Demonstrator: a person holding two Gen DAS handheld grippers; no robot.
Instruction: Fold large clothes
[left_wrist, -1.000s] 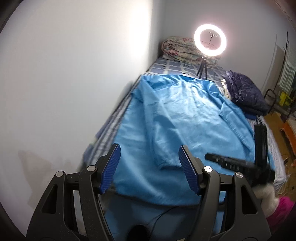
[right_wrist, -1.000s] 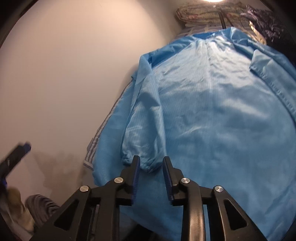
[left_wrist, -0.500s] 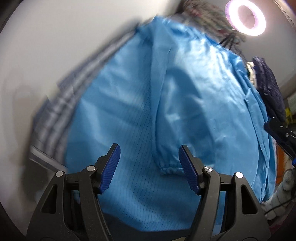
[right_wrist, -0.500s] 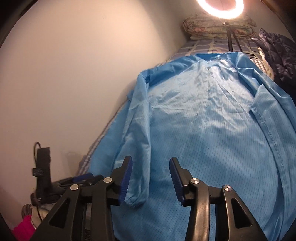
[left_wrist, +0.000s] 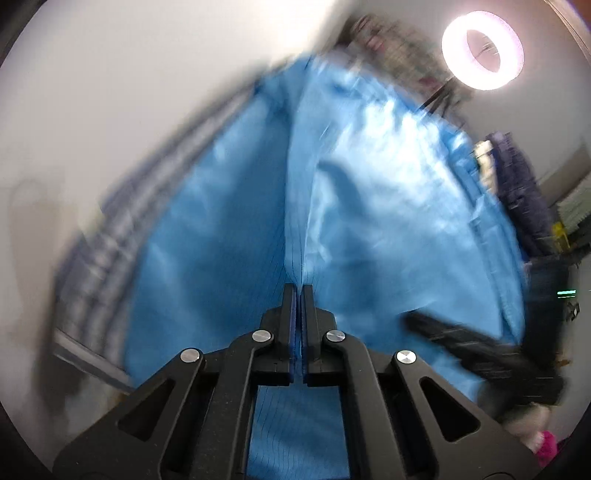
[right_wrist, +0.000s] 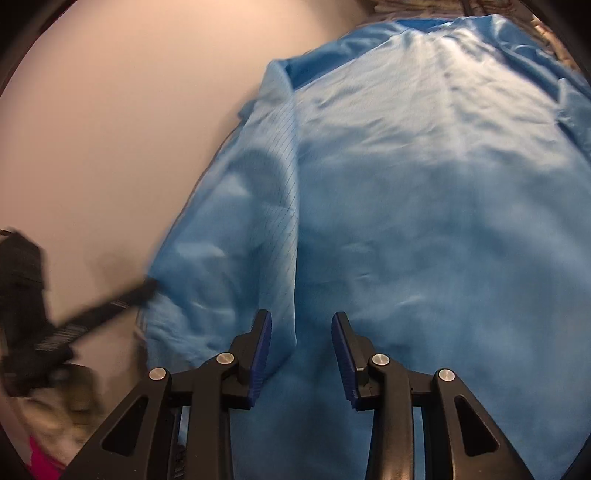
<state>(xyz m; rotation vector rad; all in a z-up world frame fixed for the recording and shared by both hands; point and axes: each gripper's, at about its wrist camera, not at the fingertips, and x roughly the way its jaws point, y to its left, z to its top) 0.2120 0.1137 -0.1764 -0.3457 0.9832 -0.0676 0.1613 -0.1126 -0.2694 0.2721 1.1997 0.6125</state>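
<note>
A large light blue coat (right_wrist: 424, 206) lies spread on the bed, collar at the far end. Its left sleeve (right_wrist: 258, 206) lies folded along the body. My left gripper (left_wrist: 298, 291) is shut on a pinched ridge of the blue coat (left_wrist: 388, 206) near the sleeve, and the fabric rises to its tips. My right gripper (right_wrist: 301, 332) is open just above the coat near the sleeve's lower end, with the sleeve edge between its pads. The left gripper also shows blurred at the left of the right wrist view (right_wrist: 92, 317).
A white wall (right_wrist: 110, 129) runs along the bed's left side. A striped sheet (left_wrist: 96, 258) shows under the coat's left edge. A lit ring light (left_wrist: 482, 55) stands at the bed's far end. A dark purple jacket (left_wrist: 517, 192) lies at the right.
My left gripper has closed on the coat's fabric; it was wide open before. My right gripper has dropped closer to the coat and opened a bit wider. Both views are motion-blurred.
</note>
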